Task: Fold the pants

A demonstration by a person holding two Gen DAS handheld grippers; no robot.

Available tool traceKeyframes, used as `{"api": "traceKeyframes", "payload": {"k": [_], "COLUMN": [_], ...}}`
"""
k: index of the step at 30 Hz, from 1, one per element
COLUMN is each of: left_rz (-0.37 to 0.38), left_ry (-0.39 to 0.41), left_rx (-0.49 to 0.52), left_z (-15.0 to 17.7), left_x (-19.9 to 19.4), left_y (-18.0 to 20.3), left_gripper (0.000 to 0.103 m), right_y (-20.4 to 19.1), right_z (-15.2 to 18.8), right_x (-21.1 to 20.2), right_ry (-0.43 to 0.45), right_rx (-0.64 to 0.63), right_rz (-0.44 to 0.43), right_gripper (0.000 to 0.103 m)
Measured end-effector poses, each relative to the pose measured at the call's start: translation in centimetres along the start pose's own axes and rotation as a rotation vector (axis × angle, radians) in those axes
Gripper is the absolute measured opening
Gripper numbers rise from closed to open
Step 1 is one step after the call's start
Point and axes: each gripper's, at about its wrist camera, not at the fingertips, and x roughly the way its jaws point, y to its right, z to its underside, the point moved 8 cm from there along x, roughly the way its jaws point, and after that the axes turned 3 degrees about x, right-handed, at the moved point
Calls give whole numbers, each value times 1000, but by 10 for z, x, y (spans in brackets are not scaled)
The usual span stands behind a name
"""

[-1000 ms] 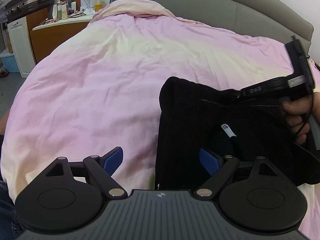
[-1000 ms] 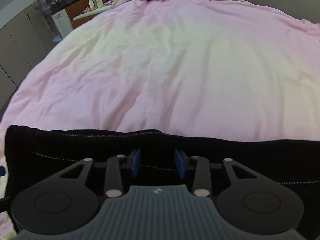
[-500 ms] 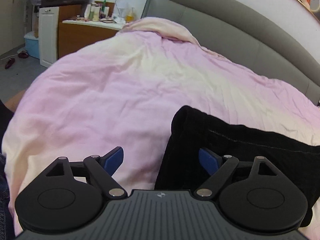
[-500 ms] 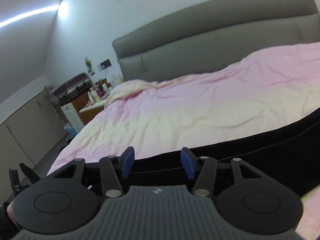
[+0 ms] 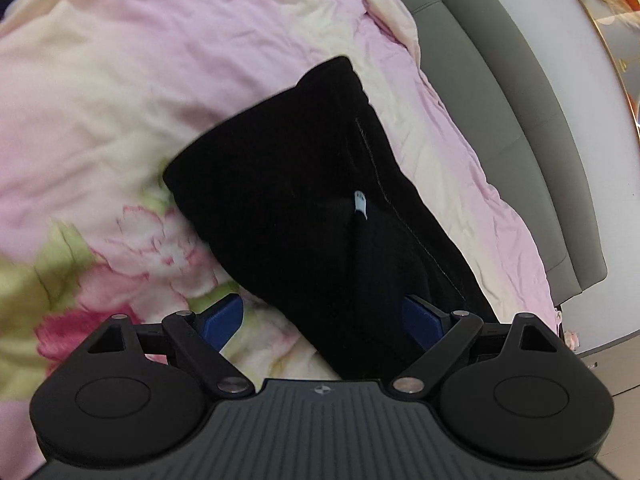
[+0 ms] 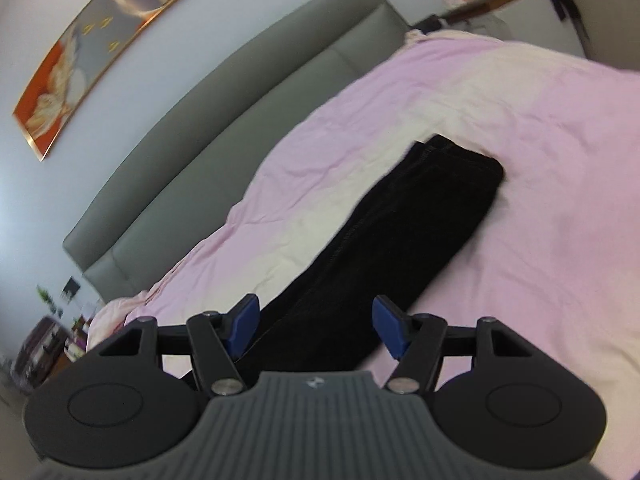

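1. Pants (image 5: 304,200) lay folded into a long black strip on the pink duvet (image 5: 120,80) of the bed.
2. In the left wrist view the left gripper (image 5: 322,320) had its jaws wide, with nothing pressed between the blue pads (image 5: 224,318).
3. The near end of the pants lay ahead of and partly between those jaws, toward the right pad; a small white tag (image 5: 361,202) showed on the cloth further ahead.
4. The right gripper (image 6: 316,326) had its jaws opening, already well apart, gripping nothing.
5. In that view the pants (image 6: 400,232) ran from between the jaws away ahead and to the right, lying flat on the duvet.
6. A grey headboard (image 6: 240,100) stood beyond the jaws to the left, under a picture (image 6: 80,48) on the wall.
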Motion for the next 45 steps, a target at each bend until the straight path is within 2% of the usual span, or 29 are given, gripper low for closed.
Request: {"api": "traceKeyframes", "payload": {"k": [4, 9, 12, 14, 18, 19, 21, 22, 23, 24, 25, 27, 28, 32, 38, 41, 43, 45], "left_rz": [-9, 78, 100, 90, 53, 44, 44, 44, 31, 18, 17, 63, 77, 102, 123, 75, 12, -93], "left_ry": [1, 91, 134, 142, 153, 164, 213, 236, 247, 250, 253, 245, 236, 232, 202, 172, 143, 88], "left_rx": [-63, -254, -340, -372, -365, -360, -382, -409, -439, -467, -494, -496, -467, -277, -238, -221, -226, -205], "left_z": [3, -9, -19, -25, -31, -30, -28, -29, -27, -25, -23, -24, -25, -47, -83, -103, -115, -111], "left_x": [25, 47, 58, 64, 70, 71, 72, 72, 71, 70, 69, 63, 60, 42, 5, -11, -7, 6], "left_y": [-2, -14, -21, -23, -16, -15, -16, -18, -21, -24, -28, -29, -26, 0, 24, 8, -16, -48], "left_gripper": [103, 103, 103, 103, 103, 103, 103, 101, 91, 69, 50, 42, 39, 35, 34, 35, 35, 36], "right_y": [53, 108, 125, 132, 147, 148, 140, 137, 134, 135, 136, 135, 130, 97, 29, 18, 27, 47], "right_z": [-10, -31, -45, -55, -74, -78, -84, -87, -90, -92, -94, -99, -102, -122, -143, -131, -110, -77], "right_x": [36, 74, 99, 115, 141, 149, 161, 165, 166, 167, 165, 153, 146, 118, 40, -10, -28, -37], "right_ry": [21, 54, 76, 93, 141, 136, 107, 97, 85, 81, 83, 111, 118, 108, 98, 94, 63, 24], "right_rx": [235, 459, 467, 442, 459, 451, 409, 393, 392, 416, 457, 502, 478, 392, 323, 324, 328, 318], "right_rz": [-13, -40, -41, -20, 0, 4, 13, 12, 7, -11, -46, -108, -117, -134, -177, -181, -155, -93], "right_gripper": [63, 69, 71, 71, 75, 79, 82, 72, 60, 34, 20, 18, 17, 16, 16, 16, 16, 16]}}
